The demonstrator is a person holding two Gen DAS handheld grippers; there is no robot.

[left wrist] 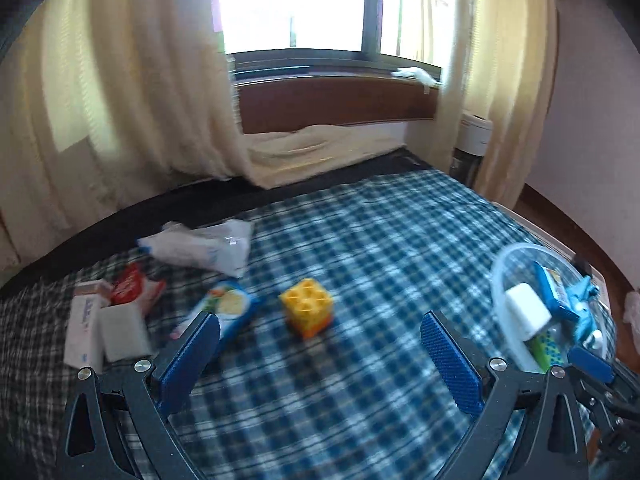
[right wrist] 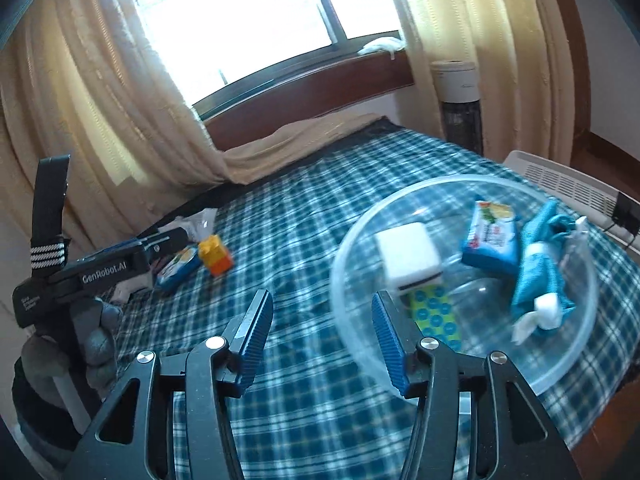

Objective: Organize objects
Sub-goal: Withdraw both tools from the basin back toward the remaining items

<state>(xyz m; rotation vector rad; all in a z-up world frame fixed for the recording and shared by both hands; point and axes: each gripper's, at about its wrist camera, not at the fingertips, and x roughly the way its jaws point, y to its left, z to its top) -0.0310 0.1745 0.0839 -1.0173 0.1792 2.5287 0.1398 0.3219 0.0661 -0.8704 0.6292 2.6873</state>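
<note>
A yellow and orange toy block [left wrist: 307, 306] stands on the blue plaid bedcover [left wrist: 360, 240], ahead of my open, empty left gripper [left wrist: 320, 356]. A blue snack packet [left wrist: 226, 312] lies by its left finger. White boxes [left wrist: 108, 326], a red packet [left wrist: 134, 286] and a crumpled plastic bag [left wrist: 202, 246] lie further left. A clear plastic bowl [right wrist: 560, 372] holds a white block [right wrist: 406, 254], a blue packet [right wrist: 490, 240], a blue cloth [right wrist: 540, 268] and a dotted green packet [right wrist: 436, 314]. My right gripper [right wrist: 322, 344] is open and empty at the bowl's near left rim. The block also shows in the right wrist view [right wrist: 216, 256].
Cream curtains [left wrist: 120, 100] hang behind the bed under a bright window. A folded beige blanket [left wrist: 320, 152] lies at the far edge. A white heater [right wrist: 568, 184] and a tall air purifier [right wrist: 460, 104] stand right of the bed. The left gripper's body [right wrist: 80, 276] shows at left.
</note>
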